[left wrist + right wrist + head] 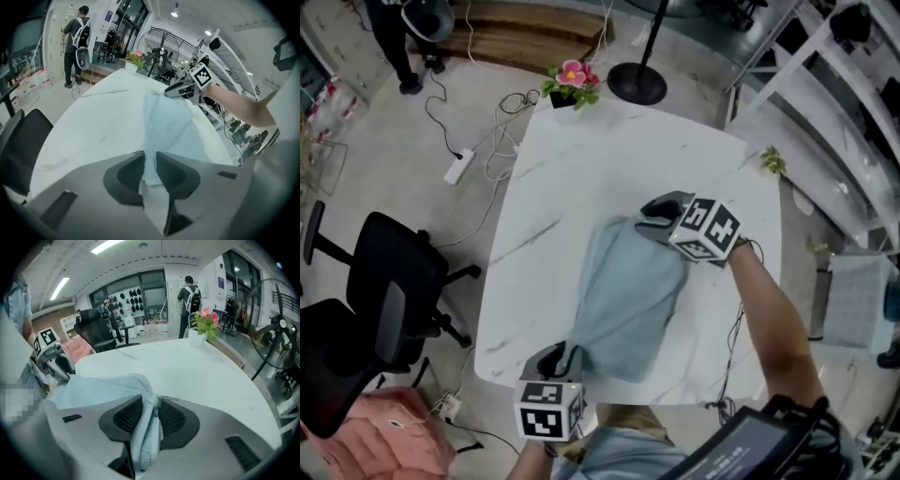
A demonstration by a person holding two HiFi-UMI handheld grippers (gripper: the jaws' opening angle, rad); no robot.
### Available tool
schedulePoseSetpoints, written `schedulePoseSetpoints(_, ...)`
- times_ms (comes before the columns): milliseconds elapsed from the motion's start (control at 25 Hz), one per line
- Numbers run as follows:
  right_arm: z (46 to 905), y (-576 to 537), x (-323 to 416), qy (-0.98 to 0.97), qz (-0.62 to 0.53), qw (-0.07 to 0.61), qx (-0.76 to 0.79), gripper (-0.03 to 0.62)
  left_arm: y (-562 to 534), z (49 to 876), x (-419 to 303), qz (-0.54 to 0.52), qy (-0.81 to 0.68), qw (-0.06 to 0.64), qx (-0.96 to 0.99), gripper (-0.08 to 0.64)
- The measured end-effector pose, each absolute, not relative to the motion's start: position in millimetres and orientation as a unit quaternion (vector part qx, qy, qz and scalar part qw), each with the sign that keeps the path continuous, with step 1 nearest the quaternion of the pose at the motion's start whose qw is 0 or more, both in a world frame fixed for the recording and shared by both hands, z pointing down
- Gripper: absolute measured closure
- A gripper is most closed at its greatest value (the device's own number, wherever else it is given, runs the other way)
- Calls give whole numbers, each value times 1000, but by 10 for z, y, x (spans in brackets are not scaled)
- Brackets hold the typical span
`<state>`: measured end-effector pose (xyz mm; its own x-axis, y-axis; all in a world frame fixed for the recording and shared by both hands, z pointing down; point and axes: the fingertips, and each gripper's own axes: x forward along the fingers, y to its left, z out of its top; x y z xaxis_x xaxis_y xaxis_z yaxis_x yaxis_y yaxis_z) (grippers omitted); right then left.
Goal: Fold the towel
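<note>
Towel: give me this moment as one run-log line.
towel: light blue, spread on white table | left gripper: shut on its near edge | right gripper: shut on its far edge, cloth bunched

The towel (628, 295) lies on the table (572, 169) (flowerpot (567, 91) at its far edge), chair (389, 281) to the left

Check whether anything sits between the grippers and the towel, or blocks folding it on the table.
Nothing visible does. The left gripper and the right gripper each already pinch an edge of the towel. The only other thing on the table, a flower pot, stands apart at its far edge.
</note>
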<state>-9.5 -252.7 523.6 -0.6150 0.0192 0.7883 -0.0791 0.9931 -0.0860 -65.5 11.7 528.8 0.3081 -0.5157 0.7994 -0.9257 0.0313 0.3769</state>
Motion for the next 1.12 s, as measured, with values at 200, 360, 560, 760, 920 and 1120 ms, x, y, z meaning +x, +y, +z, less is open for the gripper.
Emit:
schedulePoseSetpoints(200, 5256, -2499, -122, -898, 29, 438, -4, 516, 97, 5271, -681, 214, -558, 469, 650, 509)
schedulePoseSetpoints(360, 4656, -2470, -219, -926, -11, 377, 14, 515, 132, 5041, -654, 205, -565, 451, 659, 515)
schedulePoseSetpoints(560, 4286, -2351, -602, -938, -64, 342, -8, 515, 314, 4912, -692, 189, -583, 449, 650, 517)
schedulePoseSetpoints(760, 4895, -2305, -962, -917, -65, 390, -53, 514, 457, 5163, -725, 163, -583, 497, 621, 517)
schedulePoseSetpoints(920, 5366, -2308, -1066, -899, -56, 428, -71, 517, 452, 5329, -767, 151, -581, 518, 610, 517)
schedulePoseSetpoints(1120, 5369, -2348, -1112, -908, -24, 412, -73, 491, 433, 5410, -784, 152, -578, 519, 611, 518)
